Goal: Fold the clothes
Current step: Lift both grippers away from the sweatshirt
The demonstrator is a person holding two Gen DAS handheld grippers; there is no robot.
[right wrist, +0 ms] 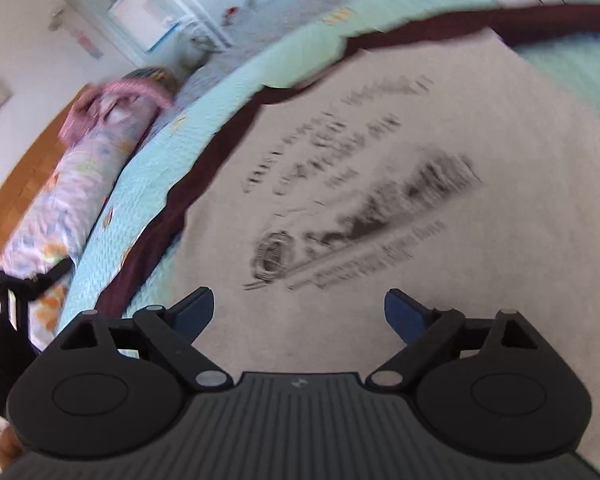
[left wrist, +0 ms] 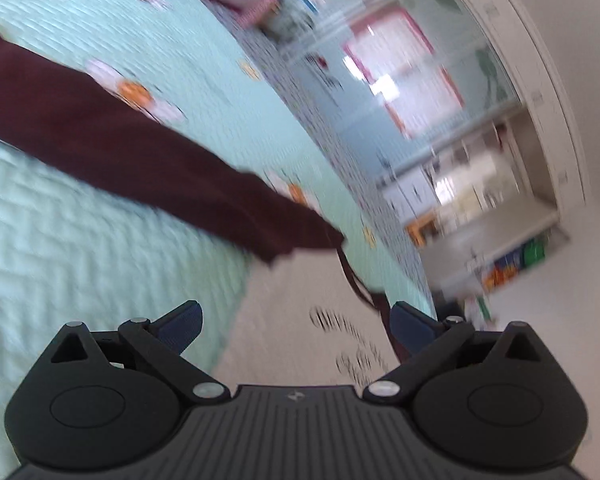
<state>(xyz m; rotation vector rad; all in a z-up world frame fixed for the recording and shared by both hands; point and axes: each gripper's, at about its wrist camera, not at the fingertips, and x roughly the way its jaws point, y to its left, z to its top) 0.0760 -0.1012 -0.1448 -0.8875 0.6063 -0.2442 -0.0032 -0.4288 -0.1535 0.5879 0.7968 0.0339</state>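
Observation:
A beige shirt with a dark printed graphic and maroon sleeves and collar lies spread flat on a mint-green quilted bedspread. My right gripper hovers open and empty over the shirt's printed front. In the left wrist view the shirt's beige body lies just ahead, and one long maroon sleeve stretches away to the left across the bedspread. My left gripper is open and empty above the shirt near its maroon collar edge. Both views are motion-blurred.
A floral bolster pillow with a pink checked end lies along the wooden headboard. A dark object sits at the left of the bed. Beyond the bed's far edge are shelves and a doorway.

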